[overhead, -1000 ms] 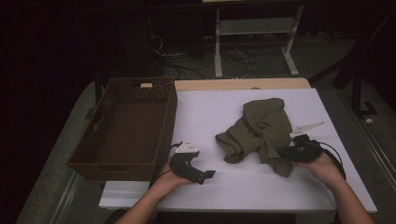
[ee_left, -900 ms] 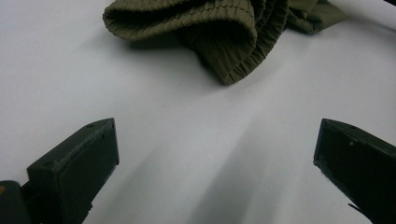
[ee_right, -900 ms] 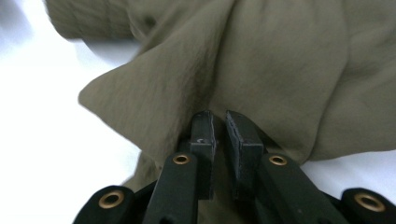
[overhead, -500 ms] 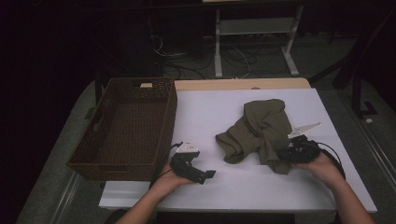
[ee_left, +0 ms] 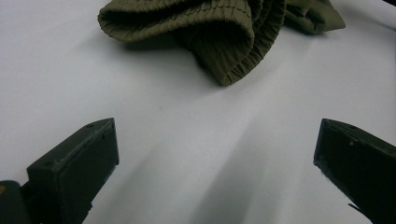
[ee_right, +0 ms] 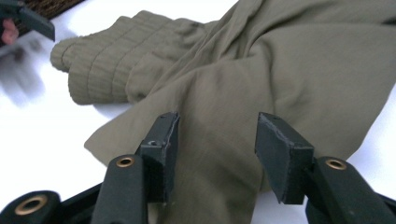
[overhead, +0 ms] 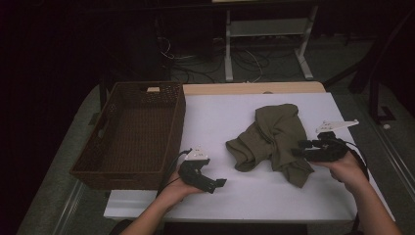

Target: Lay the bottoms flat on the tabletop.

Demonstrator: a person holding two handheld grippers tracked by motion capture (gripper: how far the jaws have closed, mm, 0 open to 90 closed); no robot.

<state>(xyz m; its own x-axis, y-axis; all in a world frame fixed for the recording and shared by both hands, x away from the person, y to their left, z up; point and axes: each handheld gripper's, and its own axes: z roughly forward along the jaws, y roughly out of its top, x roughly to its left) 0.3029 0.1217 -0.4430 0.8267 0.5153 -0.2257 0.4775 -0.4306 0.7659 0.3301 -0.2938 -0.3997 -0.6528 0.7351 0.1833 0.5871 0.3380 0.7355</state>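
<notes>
The olive-green garment [overhead: 273, 137] lies crumpled on the white table [overhead: 215, 117], right of centre, its bulk toward the far side and one flap trailing toward the near right. Its ribbed elastic hem faces left, as the left gripper view confirms [ee_left: 219, 32].

The right gripper [overhead: 299, 148], held in the person's right hand [overhead: 345, 167], sits at the near right of the table with its tips at the garment's right edge. In the right gripper view [ee_right: 217, 140] its jaws stand apart over the cloth, the fabric lying between and below them, with a clear gap between the pads and no fold pinched. The jaws have just been opening; the grip is released, and the cloth rests on the table under its own weight.

The left gripper [overhead: 215, 184], held in the left hand [overhead: 177, 190], rests at the near edge of the table, left of the garment and just right of the basket. In the left gripper view [ee_left: 215, 163] its jaws are spread wide with only bare table between them; the garment lies well ahead of them, untouched.

The brown woven basket [overhead: 98, 161] stands at the left of the table, well apart from the garment. Its interior is dark.
</notes>
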